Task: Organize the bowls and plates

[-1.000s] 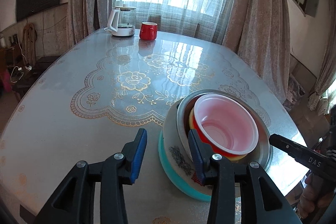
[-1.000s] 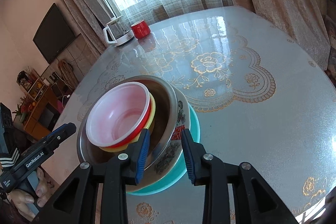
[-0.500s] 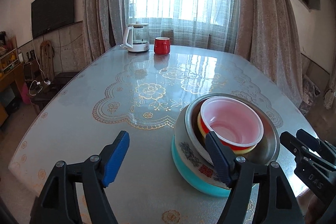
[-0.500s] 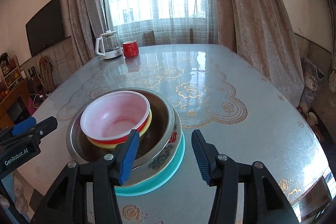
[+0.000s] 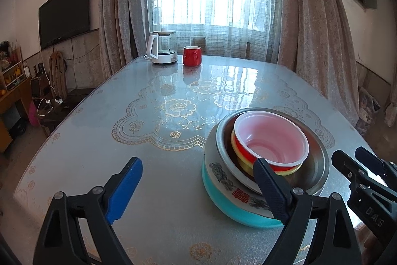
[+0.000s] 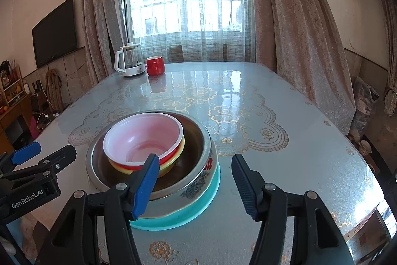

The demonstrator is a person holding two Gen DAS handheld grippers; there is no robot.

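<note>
Plates and bowls sit nested in one stack near the front edge of the glossy floral-patterned surface [image 5: 153, 145]. From the bottom up: a round teal plastic plate [image 5: 223, 206], a white ceramic plate with floral print and red characters [image 5: 218, 171], a wide stainless steel bowl [image 5: 320, 160], a yellow plastic bowl [image 5: 234, 144], a red plastic bowl [image 5: 244, 149] and a white plastic bowl with a pink-tinted inside [image 5: 270, 133] on top.

Progress, as judged from the layout: nesting appears complete, since no loose plate or bowl shows elsewhere on the surface. Only a white electric kettle [image 5: 162, 47] and a red mug [image 5: 191, 56] stand at the far end, well apart from the stack. What may remain is centring, because the three plastic bowls sit off-centre inside the steel bowl, toward its left side in the left wrist view.

Orientation: every piece opens upward. The pieces are round, so no long axis exists; the stack axis is close to vertical, and the upper bowls show a slight tilt.

Left tongs [image 5: 198, 190]: jaws opening, spread wide, nothing between the pads; the right-hand finger overlaps the stack rim in view only.

Right tongs [image 6: 196, 185]: jaws opening, moderately spread; the stack's near rim shows between the fingers, and the pads do not press on it
</note>
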